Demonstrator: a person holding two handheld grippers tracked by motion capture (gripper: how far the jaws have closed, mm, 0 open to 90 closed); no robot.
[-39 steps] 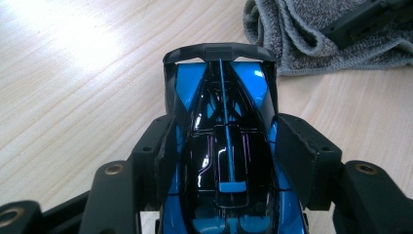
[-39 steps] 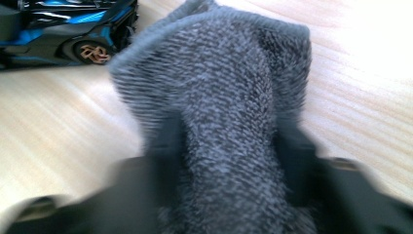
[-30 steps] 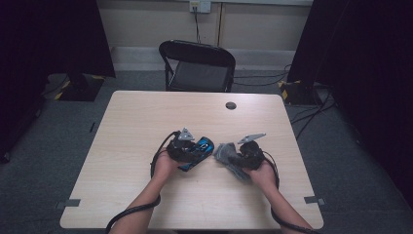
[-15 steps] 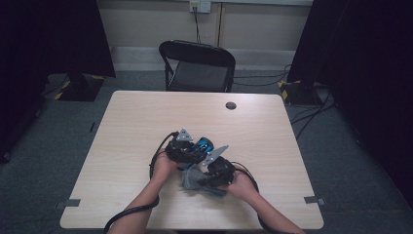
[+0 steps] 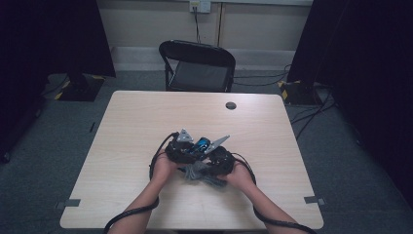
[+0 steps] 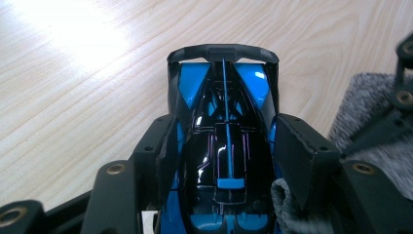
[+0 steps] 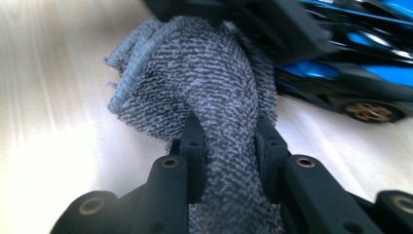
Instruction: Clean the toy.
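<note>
Two grippers meet near the front middle of the pale wood-grain table (image 5: 146, 122). Left gripper (image 6: 226, 146): jaws pinch the flanks of a glossy blue-and-black toy race car (image 6: 224, 146), its rear wing pointing away from the camera, body held between the pads just above the tabletop. Right gripper (image 7: 229, 146): jaws pressed tight on a bunched grey terry cloth (image 7: 204, 92), which sits just beside the car, apparently touching its side. A black folding chair (image 5: 197, 66) stands beyond the far edge.
</note>
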